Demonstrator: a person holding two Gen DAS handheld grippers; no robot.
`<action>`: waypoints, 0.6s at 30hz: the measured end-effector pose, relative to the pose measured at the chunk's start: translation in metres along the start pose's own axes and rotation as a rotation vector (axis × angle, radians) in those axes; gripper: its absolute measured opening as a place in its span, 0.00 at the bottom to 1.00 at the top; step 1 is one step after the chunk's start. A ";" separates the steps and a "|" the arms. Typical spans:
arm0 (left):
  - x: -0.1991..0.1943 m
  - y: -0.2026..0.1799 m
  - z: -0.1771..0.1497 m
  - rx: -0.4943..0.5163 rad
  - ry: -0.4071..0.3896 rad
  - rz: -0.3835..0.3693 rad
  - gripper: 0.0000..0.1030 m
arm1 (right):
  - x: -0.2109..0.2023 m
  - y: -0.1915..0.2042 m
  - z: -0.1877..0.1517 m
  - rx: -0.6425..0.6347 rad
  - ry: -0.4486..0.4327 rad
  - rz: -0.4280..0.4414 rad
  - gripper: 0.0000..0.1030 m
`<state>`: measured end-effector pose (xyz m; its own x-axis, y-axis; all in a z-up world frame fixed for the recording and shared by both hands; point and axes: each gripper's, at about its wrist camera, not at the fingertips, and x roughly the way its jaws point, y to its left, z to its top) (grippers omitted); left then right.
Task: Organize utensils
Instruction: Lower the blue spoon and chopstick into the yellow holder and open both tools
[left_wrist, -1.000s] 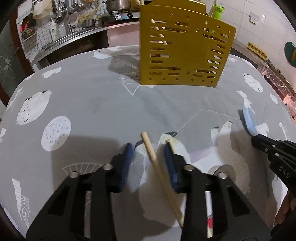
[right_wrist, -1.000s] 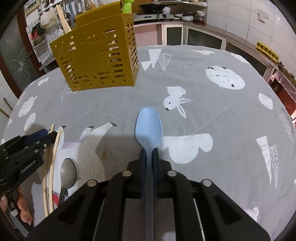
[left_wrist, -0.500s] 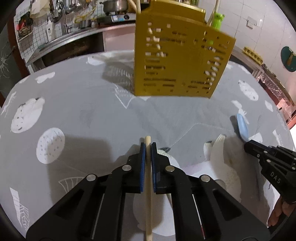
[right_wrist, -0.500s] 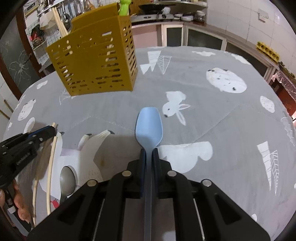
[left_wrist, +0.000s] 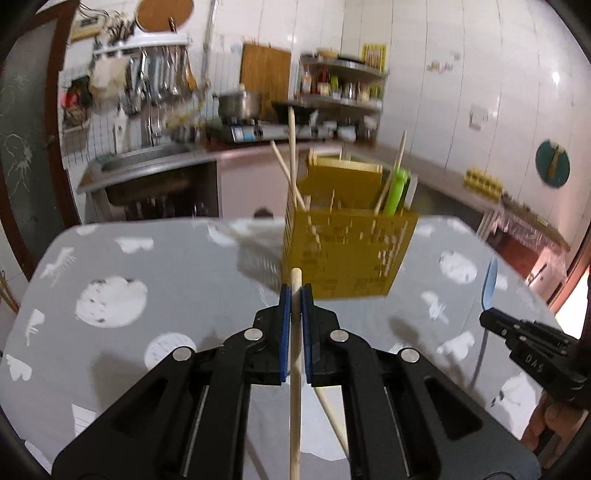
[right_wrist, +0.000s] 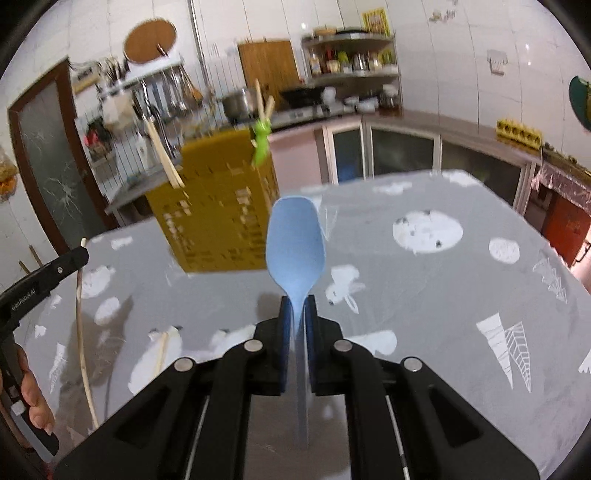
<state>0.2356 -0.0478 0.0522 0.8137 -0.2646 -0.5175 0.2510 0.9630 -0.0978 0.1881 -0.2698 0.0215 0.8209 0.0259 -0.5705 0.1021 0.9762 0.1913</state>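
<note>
The left claw pinches a light, stiff wooden chopstick near its tip, likely to swing, while the right claw clamps a pale-blue plastic spoon by its slippery neck, both above the counter before the yellow slotted plastic utensil holder.

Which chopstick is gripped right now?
The one clamped upright in the left gripper: chopstick. Another lies on the cloth; others stand in the yellow holder.

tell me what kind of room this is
Most likely a home kitchen: a steel sink along the back counter, a pot on a stove, and a wall shelf of bottles and jars.
</note>
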 end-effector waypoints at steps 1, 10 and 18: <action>-0.007 0.000 0.001 -0.002 -0.021 -0.001 0.04 | -0.004 0.003 0.000 -0.007 -0.017 0.002 0.08; -0.049 0.001 0.011 0.002 -0.179 0.009 0.04 | -0.029 0.024 0.004 -0.058 -0.150 0.000 0.08; -0.062 -0.001 0.021 0.002 -0.261 0.019 0.04 | -0.040 0.033 0.013 -0.071 -0.176 0.002 0.08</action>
<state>0.1960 -0.0336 0.1022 0.9259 -0.2506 -0.2825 0.2351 0.9680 -0.0881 0.1663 -0.2410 0.0609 0.9071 -0.0044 -0.4210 0.0660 0.9891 0.1319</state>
